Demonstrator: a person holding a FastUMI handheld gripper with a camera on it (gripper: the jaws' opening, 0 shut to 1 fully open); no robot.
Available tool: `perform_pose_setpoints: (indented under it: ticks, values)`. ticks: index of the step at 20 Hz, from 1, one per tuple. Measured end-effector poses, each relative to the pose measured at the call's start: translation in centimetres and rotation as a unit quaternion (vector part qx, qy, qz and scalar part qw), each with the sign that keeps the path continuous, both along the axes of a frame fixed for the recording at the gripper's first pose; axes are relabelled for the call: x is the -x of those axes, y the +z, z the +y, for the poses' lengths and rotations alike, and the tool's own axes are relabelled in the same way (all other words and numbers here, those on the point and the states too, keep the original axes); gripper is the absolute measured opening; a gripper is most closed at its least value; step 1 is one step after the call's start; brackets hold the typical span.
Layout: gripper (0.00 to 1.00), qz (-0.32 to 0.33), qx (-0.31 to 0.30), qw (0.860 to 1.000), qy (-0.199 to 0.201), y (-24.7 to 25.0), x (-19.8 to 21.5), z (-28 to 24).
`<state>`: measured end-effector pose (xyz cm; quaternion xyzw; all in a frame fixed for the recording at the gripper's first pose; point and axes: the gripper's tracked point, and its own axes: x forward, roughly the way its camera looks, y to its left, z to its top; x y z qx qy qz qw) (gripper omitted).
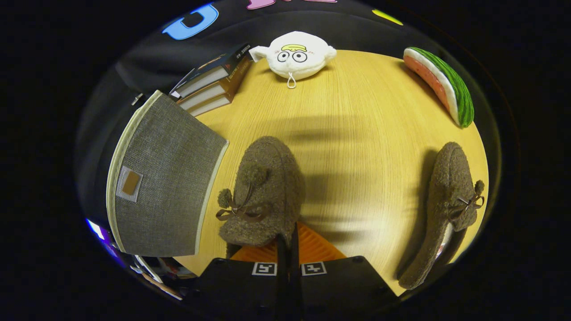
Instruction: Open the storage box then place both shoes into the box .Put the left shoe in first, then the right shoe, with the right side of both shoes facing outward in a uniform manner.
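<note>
A fuzzy brown shoe (263, 191) with a bow and pompoms hangs just ahead of my fingers, toe pointing away. My gripper (287, 249) is shut on the rim of its heel opening, with the fingers nearly touching. To its left stands the grey fabric storage box (169, 178) with cream trim and a brown tag. A broad grey panel of the box faces me, and I cannot tell whether it is open. The second matching shoe (450, 209) lies on the wooden table (357, 133), well off to the right of the fingers, near the table's edge.
A stack of books (214, 82) lies behind the box. A white plush toy (294, 55) sits at the table's far edge, straight ahead. A watermelon-slice cushion (439, 84) rests at the far right, beyond the second shoe.
</note>
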<state>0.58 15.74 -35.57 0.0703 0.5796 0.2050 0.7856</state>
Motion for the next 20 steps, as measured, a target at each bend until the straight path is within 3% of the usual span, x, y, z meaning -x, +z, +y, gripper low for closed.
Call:
perform_pose_setpoints:
  ticks: [6,14,20]
  values:
    - [0.05,-0.001,-0.007,0.997,-0.073,4.1,-0.2,-0.6]
    - [0.05,-0.04,-0.084,0.98,-0.175,15.3,-1.4,1.1]
    - [0.05,-0.038,-0.147,0.966,-0.21,20.9,-1.3,5.5]
